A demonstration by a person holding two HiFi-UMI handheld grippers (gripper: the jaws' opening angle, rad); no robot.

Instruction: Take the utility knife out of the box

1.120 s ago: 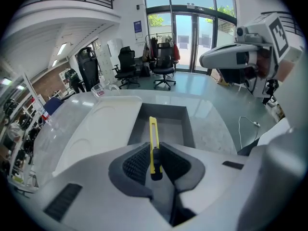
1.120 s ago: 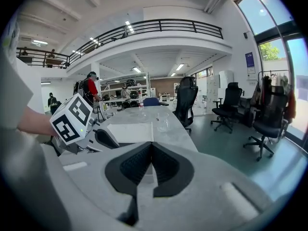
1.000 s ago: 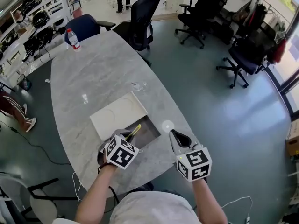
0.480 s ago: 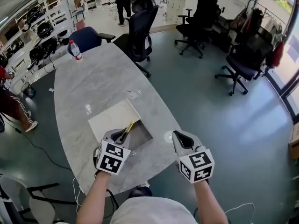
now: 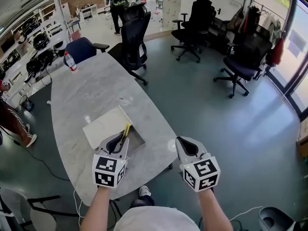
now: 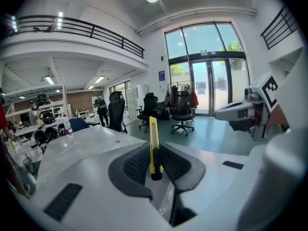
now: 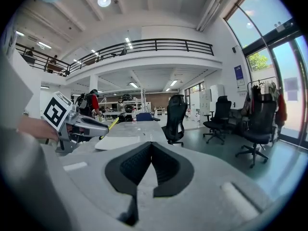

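A yellow utility knife (image 5: 125, 131) sticks out forward from my left gripper (image 5: 120, 141), which is shut on its black rear end. The knife hangs above the open grey box (image 5: 138, 142), with the box's white lid (image 5: 103, 123) lying beside it on the marble table (image 5: 91, 90). In the left gripper view the knife (image 6: 153, 143) stands upright between the dark pads (image 6: 137, 163), clear of the table. My right gripper (image 5: 186, 145) hovers off the table's right edge, shut with nothing in it; its pads (image 7: 134, 165) meet at the tips. The right gripper view shows the left gripper (image 7: 82, 126) with the knife (image 7: 111, 124).
A water bottle (image 5: 70, 61) stands at the table's far end and a small clear object (image 5: 126, 100) lies beyond the box. Black office chairs (image 5: 132, 30) stand past the table and to the right (image 5: 240, 57). A person (image 5: 12, 121) is at the left edge.
My left gripper has risen with the knife, lifting it out of the box, and has tilted towards level. The right gripper has also lifted and shifted a little.
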